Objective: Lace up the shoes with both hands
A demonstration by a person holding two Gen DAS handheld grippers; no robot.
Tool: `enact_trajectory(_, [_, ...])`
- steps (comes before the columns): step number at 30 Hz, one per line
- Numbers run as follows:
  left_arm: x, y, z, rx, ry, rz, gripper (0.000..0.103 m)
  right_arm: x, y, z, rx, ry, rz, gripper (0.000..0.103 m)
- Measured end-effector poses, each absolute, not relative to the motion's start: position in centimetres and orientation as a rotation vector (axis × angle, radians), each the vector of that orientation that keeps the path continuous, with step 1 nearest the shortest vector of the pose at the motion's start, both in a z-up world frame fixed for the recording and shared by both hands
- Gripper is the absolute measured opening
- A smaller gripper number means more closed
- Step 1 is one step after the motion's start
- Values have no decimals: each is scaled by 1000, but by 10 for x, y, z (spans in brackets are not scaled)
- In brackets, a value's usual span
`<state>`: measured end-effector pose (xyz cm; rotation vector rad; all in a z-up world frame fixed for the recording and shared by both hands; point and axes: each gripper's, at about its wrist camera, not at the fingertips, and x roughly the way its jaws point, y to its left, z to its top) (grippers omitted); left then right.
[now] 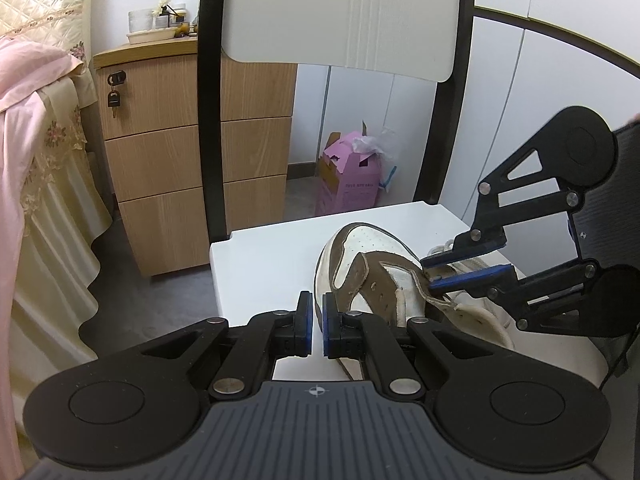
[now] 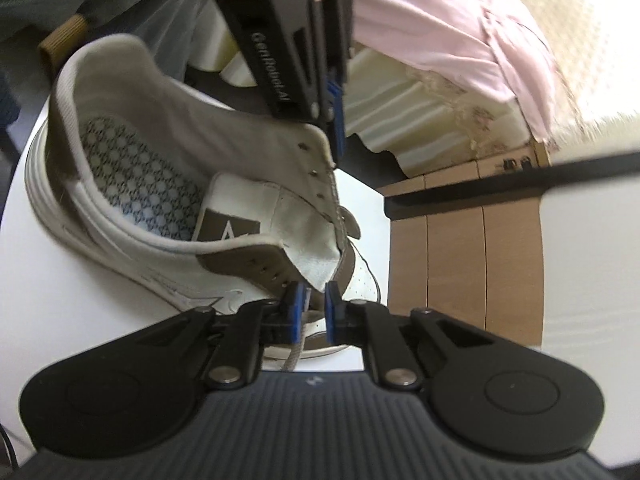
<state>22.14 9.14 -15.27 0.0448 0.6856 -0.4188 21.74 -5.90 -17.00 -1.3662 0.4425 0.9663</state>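
Lacing is barely begun, judging by the shoe (image 2: pixel 168 184): both rows of eyelets that show along the brown flaps are standing empty, and the tongue (image 2: pixel 308 236) is lying loose between them. Nearly all the threading is left to do. The shoe is resting on the white chair seat (image 1: pixel 264 264), heel toward the person and toe toward the chair back. The lace (image 2: pixel 298 346) is running up from below into the right gripper (image 2: pixel 311 308), whose fingers are standing narrowly apart with the lace tip between them, just beside the lowest eyelets of the near flap; whether the pads are actually pressing on it I cannot tell. The left gripper (image 1: pixel 317 316) is standing with its fingers nearly together, seemingly holding nothing; in the right wrist view its fingertips are touching the far flap's top edge, seemingly steadying it.
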Motion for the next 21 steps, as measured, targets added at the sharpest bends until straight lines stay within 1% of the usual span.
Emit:
enact_trajectory(2, [222, 92, -153, 45, 686, -420, 6, 224, -57, -166, -1322, 502, 987, 5])
enact_trajectory(4, [221, 91, -152, 46, 682, -423, 6, 234, -58, -162, -1236, 569, 999, 3])
enact_trajectory(8, [219, 92, -151, 26, 674, -449, 6, 268, -70, -148, -893, 726, 974, 2])
enact_trajectory(11, [222, 92, -152, -10, 693, -461, 6, 291, -86, -136, -612, 793, 925, 2])
enact_trajectory(15, [224, 90, -155, -3, 703, -451, 5, 297, -96, -128, -442, 784, 899, 2])
enact_trajectory(16, [225, 90, -155, -6, 705, -451, 5, 298, -96, -125, -407, 775, 902, 0])
enact_trajectory(21, [224, 89, -156, 5, 710, -436, 5, 301, -112, -99, -174, 673, 876, 0])
